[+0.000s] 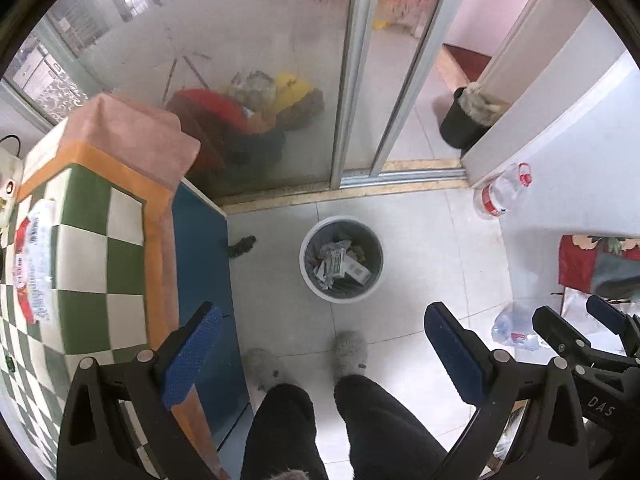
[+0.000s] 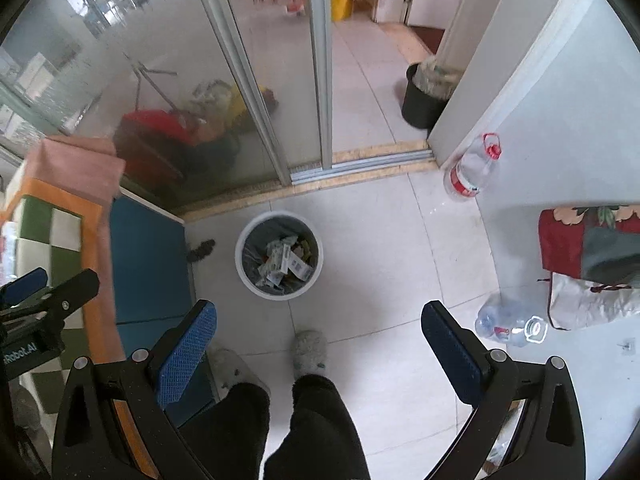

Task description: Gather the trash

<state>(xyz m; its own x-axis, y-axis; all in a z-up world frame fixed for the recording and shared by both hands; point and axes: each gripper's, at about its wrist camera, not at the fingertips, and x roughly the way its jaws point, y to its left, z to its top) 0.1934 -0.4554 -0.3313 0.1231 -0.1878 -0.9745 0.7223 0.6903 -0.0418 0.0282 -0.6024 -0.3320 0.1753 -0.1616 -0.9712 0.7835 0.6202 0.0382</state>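
Left claw point(image 1: 322, 354): my jaws spread wide, holding nothing.
Left view only: checkered tabletop point(image 1: 86, 248), far left.
Trash bin point(image 2: 279, 255): mid-floor, paper-filled, beyond my slippers point(image 2: 310, 349).
Right claw point(image 2: 318, 350): wide apart, empty.
Right view only: fallen bottle point(image 2: 510, 326) unobstructed.
Room: bare tiles surround the bin.

Waste bin point(image 1: 341, 260) upright on the tiled floor, part-filled.
Round, pale rim, grey liner; inside, crumpled paper wrappers and small cartons point(image 1: 340, 263) in a loose heap. Clear plastic bottle point(image 2: 510, 326) on its side on the floor, well apart from the bin.
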